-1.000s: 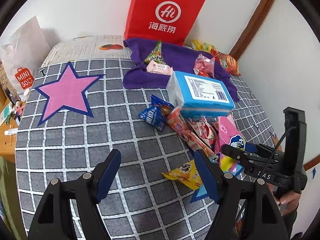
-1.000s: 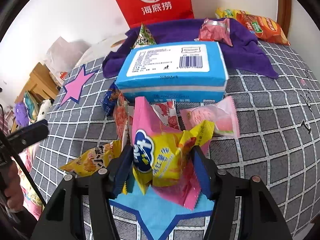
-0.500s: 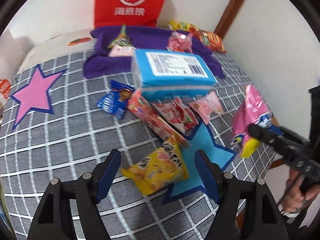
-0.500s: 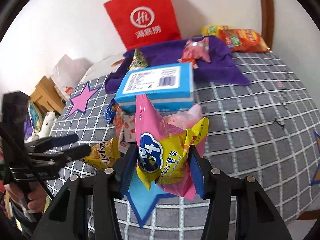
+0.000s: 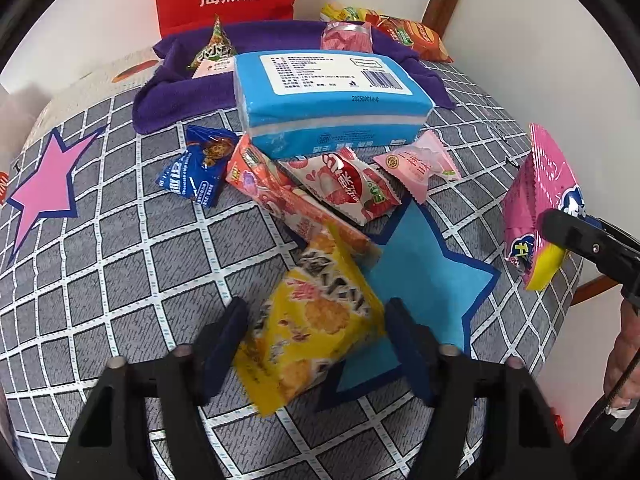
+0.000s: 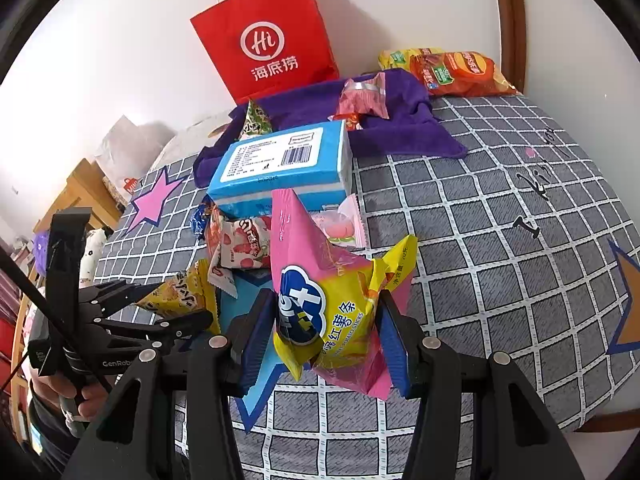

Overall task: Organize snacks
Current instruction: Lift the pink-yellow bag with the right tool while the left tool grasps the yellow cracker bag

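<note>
A grey checked cloth (image 5: 120, 264) covers the whole surface, filling the middle and lower part of both views, with white walls (image 6: 100, 60) behind it and a brown wooden frame (image 6: 508, 20) running up the top right. A pink star (image 5: 44, 188) sits at the left edge of the left view and a blue star (image 5: 424, 276) lies lower right of centre. A red paper bag (image 6: 264, 40) stands at the top against the wall, with a purple towel (image 5: 180, 88) spread before it. Centre top lies a big blue pack (image 5: 328, 100), resting on a heap of small snack packets (image 5: 340, 184). Orange chip bags (image 6: 460, 72) lie at the upper right.

The right gripper (image 6: 326, 332) is clamped on a pink and yellow snack bag (image 6: 332, 300), held above the cloth. The left gripper (image 5: 316, 344) stands wide, its fingers either side of a yellow cracker bag (image 5: 316, 332) at bottom centre; I cannot tell whether they touch it.
</note>
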`<state>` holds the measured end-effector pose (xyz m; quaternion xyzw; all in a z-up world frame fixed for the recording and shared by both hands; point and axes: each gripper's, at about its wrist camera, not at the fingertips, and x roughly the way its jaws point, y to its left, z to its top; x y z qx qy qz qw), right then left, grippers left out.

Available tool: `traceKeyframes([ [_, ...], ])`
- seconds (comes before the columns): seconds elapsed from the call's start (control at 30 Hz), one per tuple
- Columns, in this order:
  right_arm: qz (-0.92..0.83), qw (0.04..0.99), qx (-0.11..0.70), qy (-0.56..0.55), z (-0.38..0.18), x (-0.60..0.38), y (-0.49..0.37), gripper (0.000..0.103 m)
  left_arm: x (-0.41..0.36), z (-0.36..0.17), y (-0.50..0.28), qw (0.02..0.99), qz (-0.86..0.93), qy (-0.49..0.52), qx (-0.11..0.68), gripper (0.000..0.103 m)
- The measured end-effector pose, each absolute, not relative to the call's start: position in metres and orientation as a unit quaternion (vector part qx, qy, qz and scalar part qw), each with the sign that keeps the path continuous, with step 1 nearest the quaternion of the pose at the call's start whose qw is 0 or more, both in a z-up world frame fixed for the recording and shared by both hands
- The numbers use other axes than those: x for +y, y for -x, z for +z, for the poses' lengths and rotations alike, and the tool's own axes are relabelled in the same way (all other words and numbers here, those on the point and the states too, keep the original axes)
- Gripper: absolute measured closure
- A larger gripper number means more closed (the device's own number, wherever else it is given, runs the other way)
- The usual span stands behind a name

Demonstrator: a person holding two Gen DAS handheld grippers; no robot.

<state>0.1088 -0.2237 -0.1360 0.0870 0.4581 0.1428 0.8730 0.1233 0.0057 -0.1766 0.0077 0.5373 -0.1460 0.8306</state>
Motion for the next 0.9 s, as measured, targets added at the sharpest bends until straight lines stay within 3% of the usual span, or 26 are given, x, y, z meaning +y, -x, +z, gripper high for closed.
traceKeyframes([
  [0.23, 0.139, 0.876, 0.453, -0.090, -0.131, -0.226, -0.105, 0.052, 0.007, -0.166, -0.114, 0.838, -0.151, -0.006, 0.525, 0.046],
  [0.9, 0.130, 0.884, 0.437, -0.102, -0.084, -0.227, -0.094, 0.052, 0.025, -0.076, -0.100, 0.875, -0.149, 0.020, 0.460, 0.046],
])
